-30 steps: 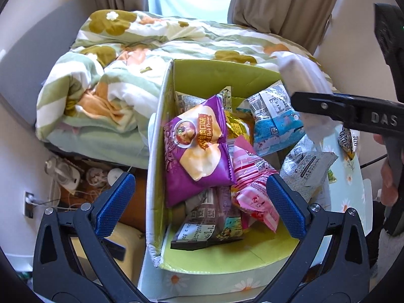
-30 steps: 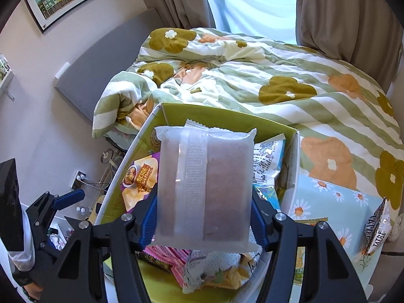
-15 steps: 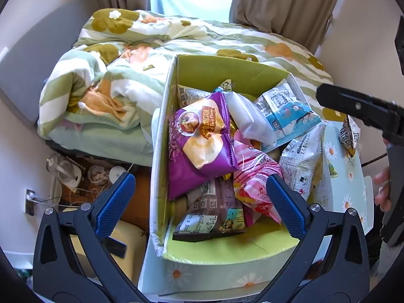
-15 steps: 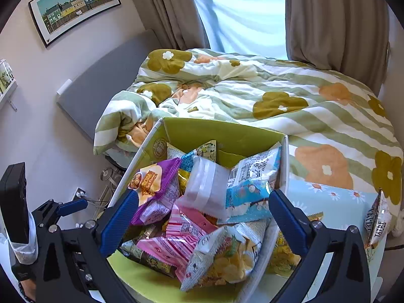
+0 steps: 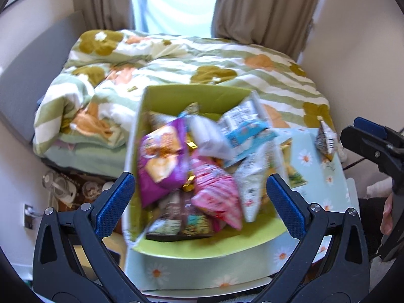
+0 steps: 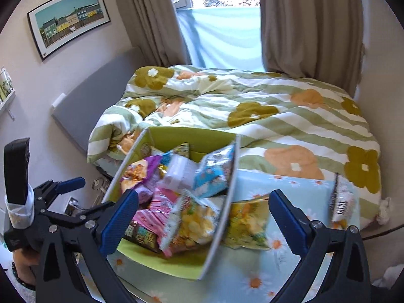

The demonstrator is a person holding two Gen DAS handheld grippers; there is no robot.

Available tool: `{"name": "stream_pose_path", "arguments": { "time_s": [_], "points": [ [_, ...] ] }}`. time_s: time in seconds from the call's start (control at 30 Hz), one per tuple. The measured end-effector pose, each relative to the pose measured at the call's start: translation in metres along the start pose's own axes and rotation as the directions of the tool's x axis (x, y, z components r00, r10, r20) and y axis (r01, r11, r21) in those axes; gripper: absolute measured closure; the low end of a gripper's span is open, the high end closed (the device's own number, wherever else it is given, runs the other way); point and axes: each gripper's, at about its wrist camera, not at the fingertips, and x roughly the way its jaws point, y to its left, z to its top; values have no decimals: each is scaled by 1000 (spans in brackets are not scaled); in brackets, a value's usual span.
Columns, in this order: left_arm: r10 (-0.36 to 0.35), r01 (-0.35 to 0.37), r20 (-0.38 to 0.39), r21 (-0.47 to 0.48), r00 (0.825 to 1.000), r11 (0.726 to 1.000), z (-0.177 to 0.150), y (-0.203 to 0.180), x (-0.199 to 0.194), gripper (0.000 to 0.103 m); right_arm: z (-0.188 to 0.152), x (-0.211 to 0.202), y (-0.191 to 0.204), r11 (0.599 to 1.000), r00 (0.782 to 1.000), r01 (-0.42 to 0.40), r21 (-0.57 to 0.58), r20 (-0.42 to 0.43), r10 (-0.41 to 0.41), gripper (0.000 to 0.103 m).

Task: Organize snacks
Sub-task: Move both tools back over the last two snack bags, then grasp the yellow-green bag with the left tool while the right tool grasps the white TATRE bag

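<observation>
A green cardboard box [image 5: 192,96] [image 6: 176,136] stands on a daisy-print table, filled with several snack packs. Among them are a purple chip bag [image 5: 161,161] [image 6: 141,174], a pale translucent pack [image 5: 207,136] [image 6: 179,174], a pink striped pack [image 5: 217,194], a blue-white bag [image 5: 247,128] [image 6: 214,174] and a yellow-print bag [image 6: 192,222]. My left gripper [image 5: 200,199] hangs open above the box's near end, nothing between its fingers. My right gripper [image 6: 203,217] is open too, above the box's right wall, holding nothing. Outside the box lie a yellow bag [image 6: 250,222] and a small dark-printed pack [image 5: 327,141] [image 6: 341,202].
The table [image 5: 315,161] [image 6: 290,252] with its light blue daisy cloth runs to the right of the box. Behind it is a bed with a green floral duvet [image 5: 176,60] [image 6: 252,108]. Cables and small appliances [image 5: 63,186] sit on the floor at the left.
My right gripper opened and dropped the pale translucent pack into the box, then pulled back and up. The left gripper also rose and drew back, staying open.
</observation>
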Motion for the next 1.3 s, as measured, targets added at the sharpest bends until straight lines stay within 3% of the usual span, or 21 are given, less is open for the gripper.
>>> {"name": "stream_pose_path", "arguments": {
  "time_s": [0.27,0.37,0.53,0.67,0.8,0.93,1.13,1.3],
  "points": [
    [-52,50,23,104,998,993,8,-93,-2,0,-18,-53,-80,986,986,157,58,51,-160,0],
    [-39,36,28,125,999,992,5,-136,4,0,-24,-64,-113,981,982,183,63,46,-186,0],
    [48,-51,29,132,998,990,-7,-203,28,0,-33,-67,-170,986,989,144,85,18,-146,0],
    [167,-168,20,144,986,975,-20,-245,63,0,-38,-54,-211,991,993,115,73,-13,-115,0],
    [304,-302,18,195,952,933,-30,-276,104,0,-44,-26,-244,993,994,99,61,-60,-95,0],
    [437,-424,-5,239,899,874,-32,-287,155,0,-53,5,-272,994,991,84,70,-115,-75,0],
    [528,-501,-55,248,847,829,-30,-277,210,0,-62,53,-297,993,985,60,99,-168,-43,0],
    [557,-517,-107,264,823,814,-34,-266,247,7,-68,85,-307,989,980,64,134,-196,-36,0]
  ]
}}
